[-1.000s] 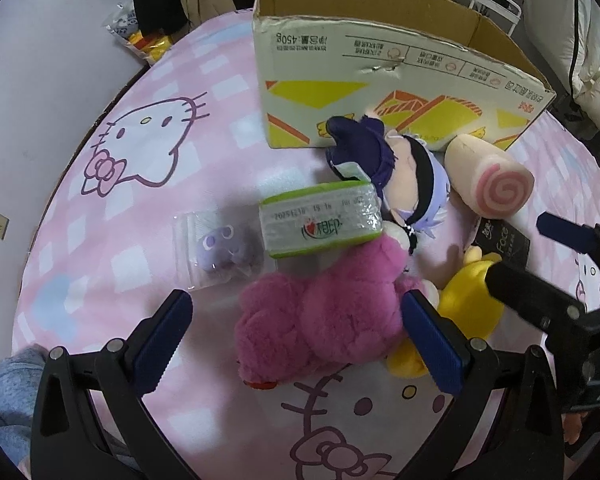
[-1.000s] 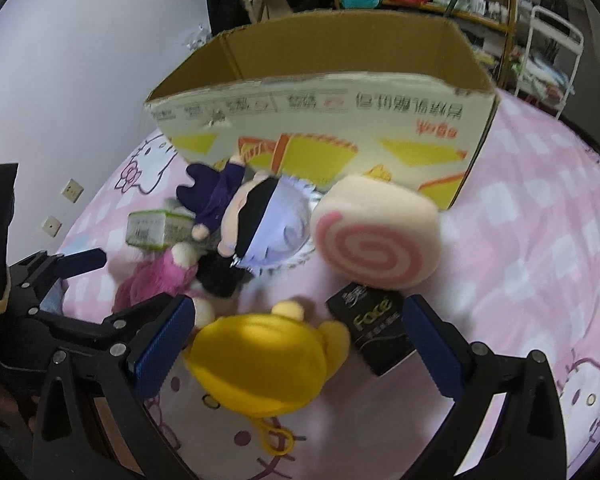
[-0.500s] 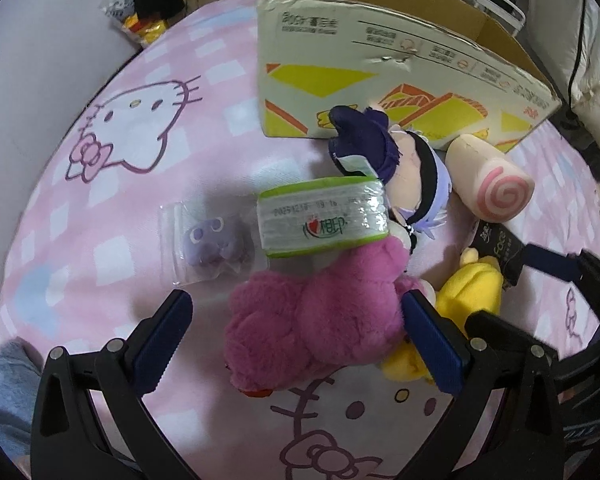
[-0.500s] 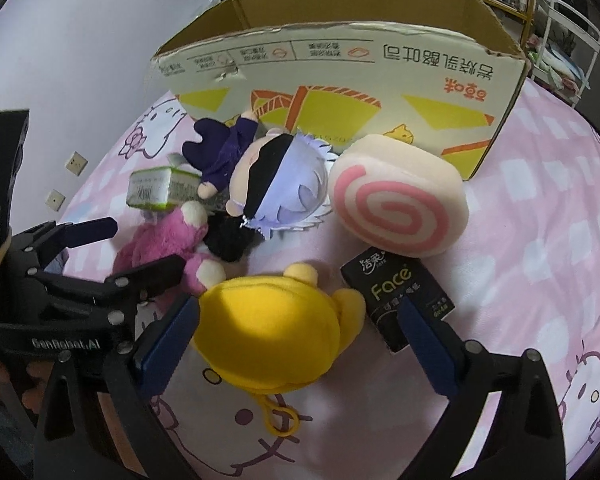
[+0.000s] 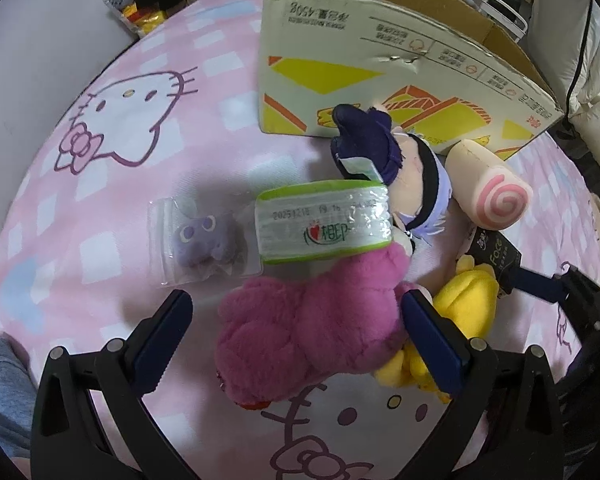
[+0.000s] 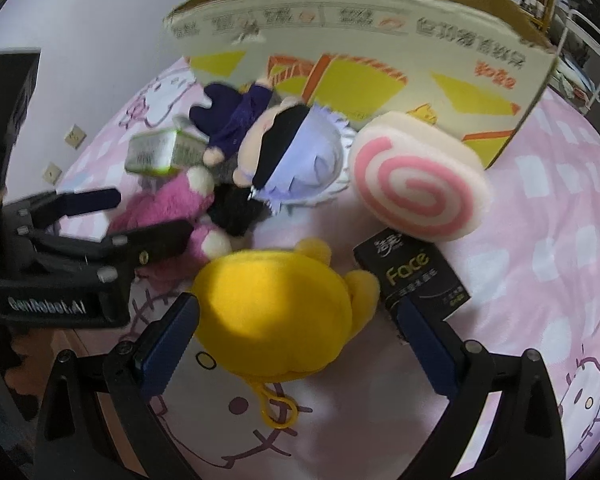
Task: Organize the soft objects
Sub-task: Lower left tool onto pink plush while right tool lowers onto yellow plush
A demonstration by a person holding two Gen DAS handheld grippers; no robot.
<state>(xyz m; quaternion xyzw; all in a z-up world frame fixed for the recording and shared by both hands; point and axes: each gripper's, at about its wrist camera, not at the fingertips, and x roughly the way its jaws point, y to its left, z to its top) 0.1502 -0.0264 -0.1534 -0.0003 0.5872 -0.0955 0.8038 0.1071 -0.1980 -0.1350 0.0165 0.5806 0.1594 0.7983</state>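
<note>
Pink Hello Kitty blanket (image 5: 112, 184) covered the bed, with an open cardboard box (image 5: 380, 76) at the far side, likely the drop spot. Left gripper (image 5: 296, 340) was spread wide, straddling the pink plush (image 5: 312, 320), nothing held. Right gripper (image 6: 296, 340) was also wide, flanking the yellow plush (image 6: 272, 312), so both seemed lined up for grabs. Nearby lay the purple-haired doll (image 6: 288, 156), swirl-roll cushion (image 6: 416, 184), green tissue pack (image 5: 324, 220), black Face pack (image 6: 416, 276), bagged purple toy (image 5: 204, 240).
</note>
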